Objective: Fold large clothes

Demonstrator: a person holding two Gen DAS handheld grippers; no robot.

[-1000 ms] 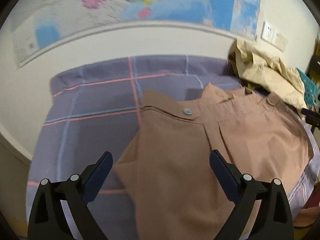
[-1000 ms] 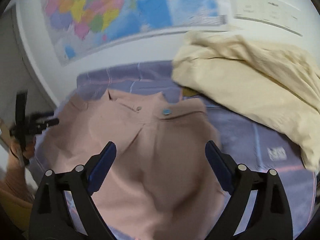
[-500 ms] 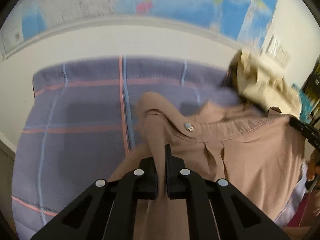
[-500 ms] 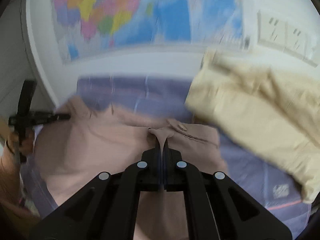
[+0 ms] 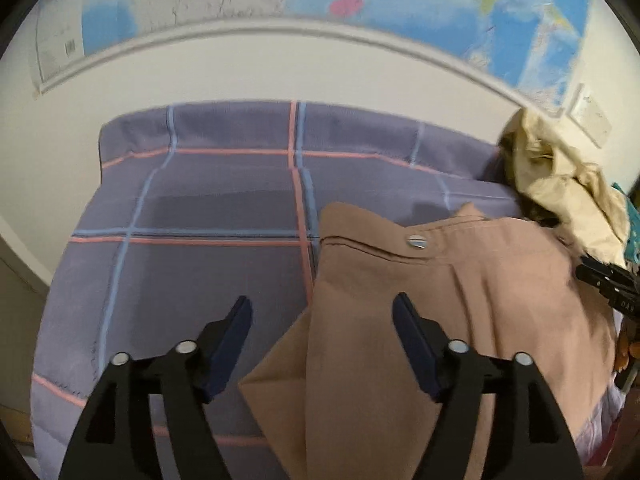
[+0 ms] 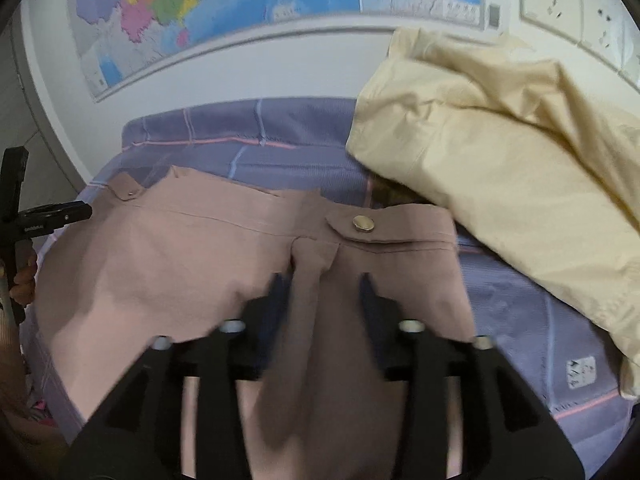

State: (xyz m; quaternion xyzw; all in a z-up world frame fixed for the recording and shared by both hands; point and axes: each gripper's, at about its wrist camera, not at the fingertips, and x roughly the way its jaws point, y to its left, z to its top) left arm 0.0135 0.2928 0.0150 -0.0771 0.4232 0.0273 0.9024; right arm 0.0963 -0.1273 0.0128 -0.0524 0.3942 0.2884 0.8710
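The pink trousers (image 5: 420,320) lie flat, waistband towards the wall, on the checked blanket (image 5: 192,248), the cream garment (image 6: 500,152) heaped just beside them. No fold shows yet, so by my reading the spreading is about done and all the folding is left. The left gripper (image 5: 322,332) is opening, wide over the trousers' left edge, pads off the cloth. The right gripper (image 6: 320,288) is opening too, a raised ridge of cloth between its jaws, seemingly let go. Half a second ago both were clamped tight on pinched-up cloth; now that cloth has dropped back.
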